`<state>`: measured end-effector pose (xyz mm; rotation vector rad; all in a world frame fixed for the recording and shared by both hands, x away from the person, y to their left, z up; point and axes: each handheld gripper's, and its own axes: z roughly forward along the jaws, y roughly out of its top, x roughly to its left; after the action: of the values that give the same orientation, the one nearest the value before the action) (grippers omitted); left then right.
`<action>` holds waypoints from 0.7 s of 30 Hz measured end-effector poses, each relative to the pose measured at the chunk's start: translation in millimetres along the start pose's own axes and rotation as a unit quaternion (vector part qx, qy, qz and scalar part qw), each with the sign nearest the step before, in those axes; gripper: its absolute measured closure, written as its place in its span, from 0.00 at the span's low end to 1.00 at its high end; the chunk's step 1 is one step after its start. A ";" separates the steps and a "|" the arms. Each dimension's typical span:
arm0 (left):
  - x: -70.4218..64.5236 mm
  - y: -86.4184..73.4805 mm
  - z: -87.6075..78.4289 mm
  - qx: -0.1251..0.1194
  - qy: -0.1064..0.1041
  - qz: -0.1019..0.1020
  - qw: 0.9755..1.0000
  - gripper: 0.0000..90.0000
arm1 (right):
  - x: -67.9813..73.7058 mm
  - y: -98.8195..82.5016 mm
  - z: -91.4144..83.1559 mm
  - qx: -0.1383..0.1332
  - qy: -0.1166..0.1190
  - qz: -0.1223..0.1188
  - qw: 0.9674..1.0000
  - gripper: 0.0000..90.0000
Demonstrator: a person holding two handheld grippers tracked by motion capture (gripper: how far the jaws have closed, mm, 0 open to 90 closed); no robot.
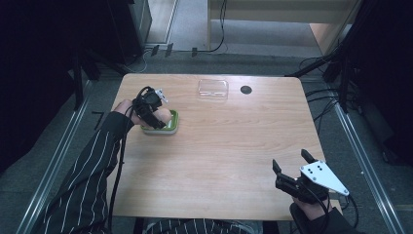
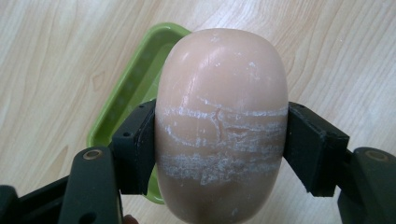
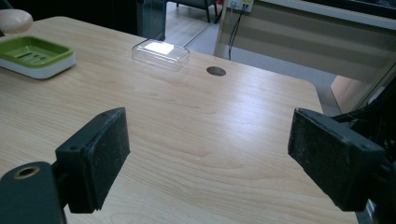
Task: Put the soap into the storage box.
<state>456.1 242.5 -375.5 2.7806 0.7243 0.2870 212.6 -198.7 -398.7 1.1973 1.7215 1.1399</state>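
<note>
A pale peach oval soap bar (image 2: 219,126), streaked with white scuffs, sits between the pads of my left gripper (image 2: 219,149), which is shut on it. The bar hangs just above a green soap dish (image 2: 135,88) with a white base. From above, the left gripper (image 1: 155,113) and the soap (image 1: 163,116) are over the dish (image 1: 171,127) at the table's left. My right gripper (image 1: 291,161) rests near the front right corner, jaws wide open with nothing between them (image 3: 208,163). In the right gripper view the dish (image 3: 32,53) lies far left, the soap (image 3: 14,19) above it.
A clear plastic lid (image 1: 213,89) lies at the table's far middle, also seen as a clear lid (image 3: 160,52) in the right gripper view. A dark round hole (image 1: 246,89) is beside it. Cables and metal rails run along the floor around the wooden table (image 1: 219,161).
</note>
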 end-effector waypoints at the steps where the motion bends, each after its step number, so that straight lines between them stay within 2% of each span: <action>1: 0.5 0.5 1.3 0.001 0.000 -0.001 1.000 0.37 | 0.1 0.0 0.1 0.000 0.000 0.000 1.000 0.15; 7: 5.2 2.5 9.6 0.011 0.001 0.009 1.000 0.37 | 0.0 -0.4 -0.8 -0.001 0.001 0.000 1.000 0.15; 12: 8.4 5.8 15.7 0.017 0.012 0.031 0.999 0.37 | 0.1 -0.6 -1.7 -0.003 -0.002 -0.003 1.000 0.15; 21: 14.4 7.1 25.1 0.024 0.009 0.041 0.999 0.37 | 1.1 -0.7 -2.2 -0.001 -0.003 -0.004 1.000 0.15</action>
<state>477.9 238.8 -395.4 2.8607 0.6287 0.3142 210.0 -198.3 -398.7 1.1904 1.7195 1.1317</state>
